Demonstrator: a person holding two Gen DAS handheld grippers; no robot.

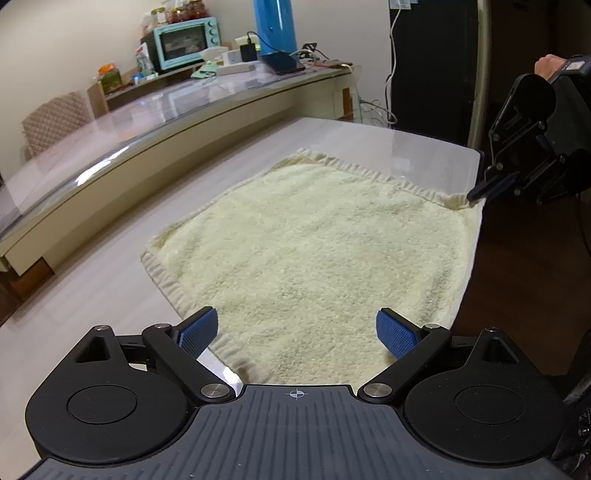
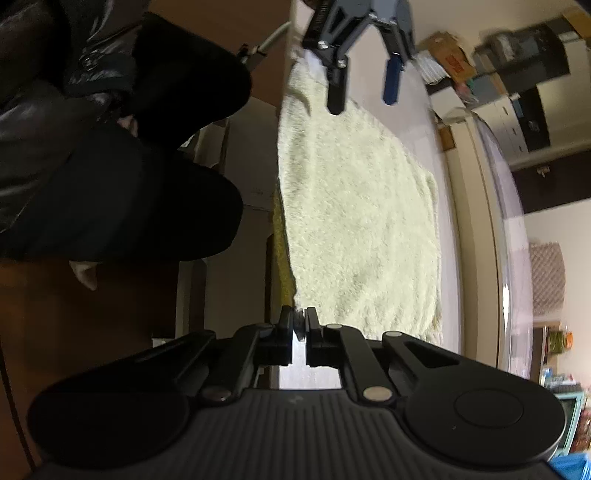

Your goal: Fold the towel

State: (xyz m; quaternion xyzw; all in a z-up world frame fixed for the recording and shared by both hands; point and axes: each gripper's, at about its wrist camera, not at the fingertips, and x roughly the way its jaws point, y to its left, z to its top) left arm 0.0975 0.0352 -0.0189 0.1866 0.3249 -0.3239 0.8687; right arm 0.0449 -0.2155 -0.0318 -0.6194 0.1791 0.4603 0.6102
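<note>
A pale yellow terry towel [image 1: 314,251] lies spread flat on a light table [image 1: 92,295], its right edge along the table's edge. My left gripper [image 1: 295,321] hovers open over the towel's near corner, blue pads [image 1: 199,332] wide apart and nothing between them. My right gripper [image 1: 474,195] is pinched shut on the far right corner, which puckers at its tips. In the right wrist view the same towel [image 2: 354,221] stretches away from the right gripper [image 2: 300,322], whose jaws are clamped on the corner at the table edge. The open left gripper [image 2: 364,98] shows at the far end.
A glass-topped counter [image 1: 177,110] runs behind the table, with a teal toaster oven [image 1: 184,42], a blue jug [image 1: 275,26], a phone and cables. A chair [image 1: 55,118] stands at the left. A person's dark-clothed legs [image 2: 122,192] are beside the table edge.
</note>
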